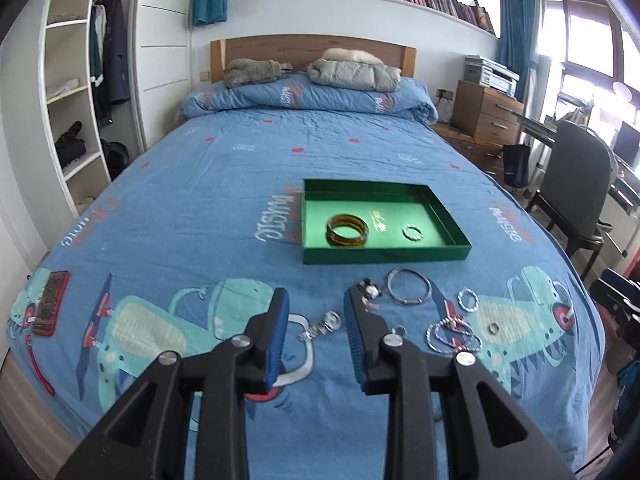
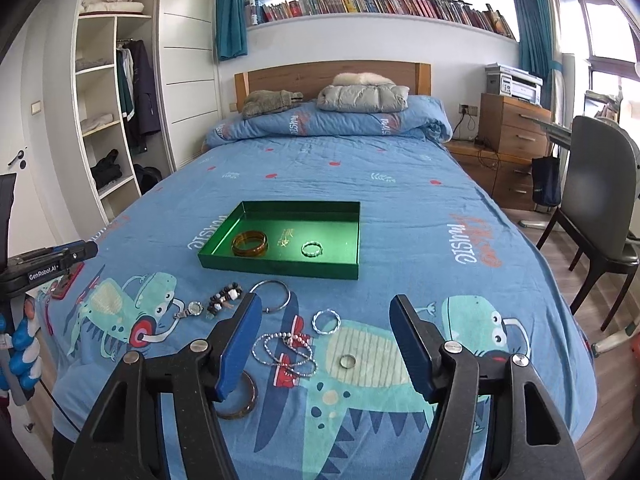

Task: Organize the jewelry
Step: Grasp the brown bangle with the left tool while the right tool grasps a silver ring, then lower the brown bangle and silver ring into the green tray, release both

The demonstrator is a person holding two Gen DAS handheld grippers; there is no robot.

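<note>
The sorting is partly done, by the look of it: the green tray (image 2: 338,240) on the bed (image 2: 420,208) already holds amber bangles (image 2: 249,243) on its left side and a small twisted silver ring-bracelet (image 2: 311,249) nearer the middle, while most of the jewelry lies loose on the quilt in front of the tray, so another pick is the step in hand

Going left to right across the loose pieces in the right wrist view: a small watch (image 2: 191,310), a dark beaded bracelet (image 2: 224,298), a thin silver bangle (image 2: 272,295), a brown bangle (image 2: 240,398) low down and partly behind the left finger, a tangle of beaded strands (image 2: 286,350), a twisted silver hoop (image 2: 326,321), and a plain ring (image 2: 347,360)

The left hand-held gripper (image 1: 316,312) hovers low over the quilt, its jaws moderately apart and empty, aimed so the watch (image 1: 322,326) lies between the fingers; the beaded bracelet (image 1: 370,292) sits just beyond its right finger. Its next move likely calls for lowering onto the watch and pinching it without catching the fabric

The right hand-held gripper (image 2: 326,316) is held above the bed, jaws wide and empty, pointing toward the tray, with the strands and hoop framed between the fingers. The strands are tangled, so they may lift together
</note>
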